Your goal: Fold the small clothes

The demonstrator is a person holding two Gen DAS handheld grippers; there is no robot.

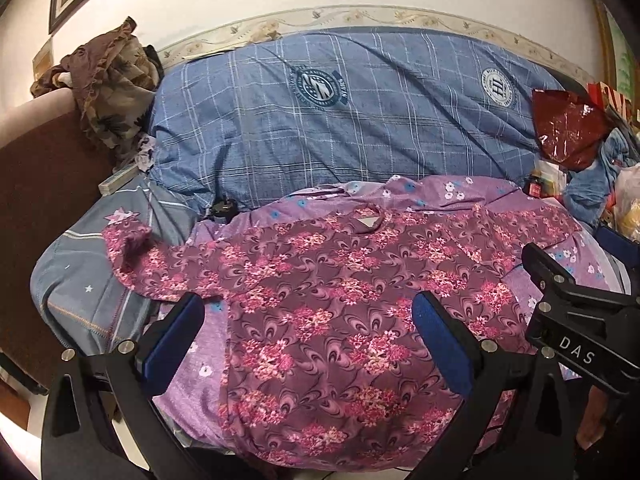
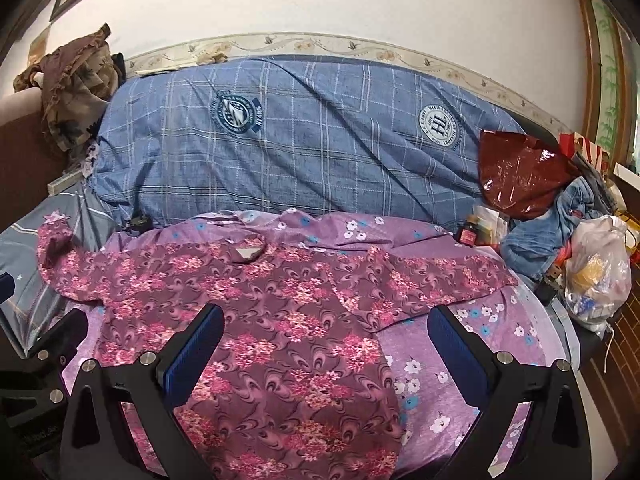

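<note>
A floral top (image 1: 320,312) in maroon and pink lay spread flat, neckline away from the tools, on a lilac flowered sheet (image 2: 452,344) covering a bed or couch. The left gripper (image 1: 308,316) hovered above the lower body of the top with its blue-padded fingers (image 1: 176,332) spread wide and nothing between them. The right gripper (image 2: 326,336) hung likewise over the cloth, wide open and empty, its right-hand finger above the bare sheet just past the top's right side edge. In the left wrist view, the black frame of the right gripper showed close on the right. One sleeve (image 1: 132,256) stretched out well to the left of the left tool, its cuff curled over onto a grey-blue striped cloth (image 1: 80,292); the other sleeve (image 2: 448,276) ran out ahead and to the right of the right tool. Beyond the neckline stood a large blue checked cushion (image 1: 340,120), with a red plastic bag (image 2: 520,172) and other clutter far right. The fold appeared not yet begun. To do it well, each tool would likely need to come down at a sleeve or side edge and pinch only the top's layers, not the sheet beneath, which looked thin and easy to snag. The curled left cuff probably wanted flattening first, so that the fold inward lay smooth, and both sides should be brought in evenly toward the middle line under the neckline.
</note>
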